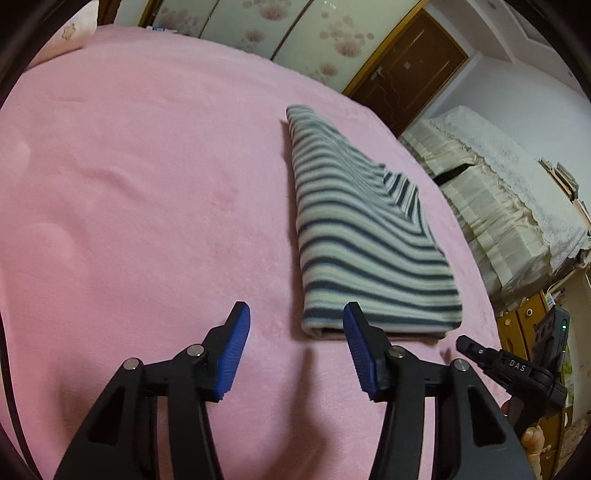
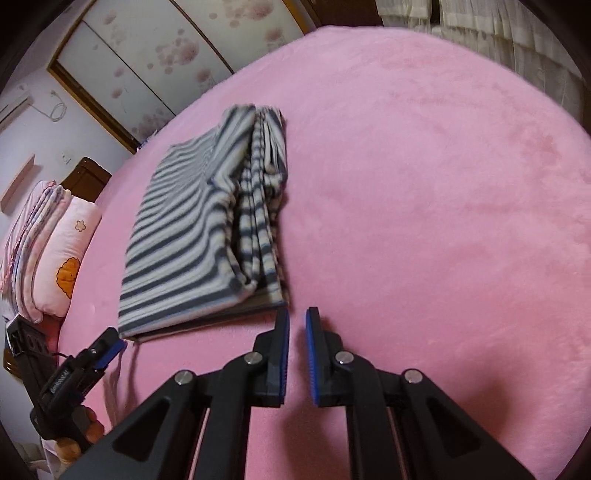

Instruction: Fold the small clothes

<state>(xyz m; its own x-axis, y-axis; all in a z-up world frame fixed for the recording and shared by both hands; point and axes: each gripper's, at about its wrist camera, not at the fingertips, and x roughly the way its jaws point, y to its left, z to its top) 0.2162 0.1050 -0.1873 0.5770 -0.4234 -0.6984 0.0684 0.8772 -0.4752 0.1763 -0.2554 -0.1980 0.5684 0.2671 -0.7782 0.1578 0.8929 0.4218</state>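
Nearest the cameras, the left hand-held gripper (image 1: 296,314) hovers spread wide over the pink bed (image 1: 129,192) and the right hand-held gripper (image 2: 297,318) hovers with its jaws nearly pressed together, both empty. Just beyond them lies the striped garment (image 1: 362,236), folded into a long stack whose long axis runs away from the grippers toward the wardrobe (image 1: 258,22), a fold at its near end. Its right side shows loose layered edges, so a careless nudge or a pinch on only some layers could probably spill the stack.

Dim warm light, heavy fisheye edge distortion
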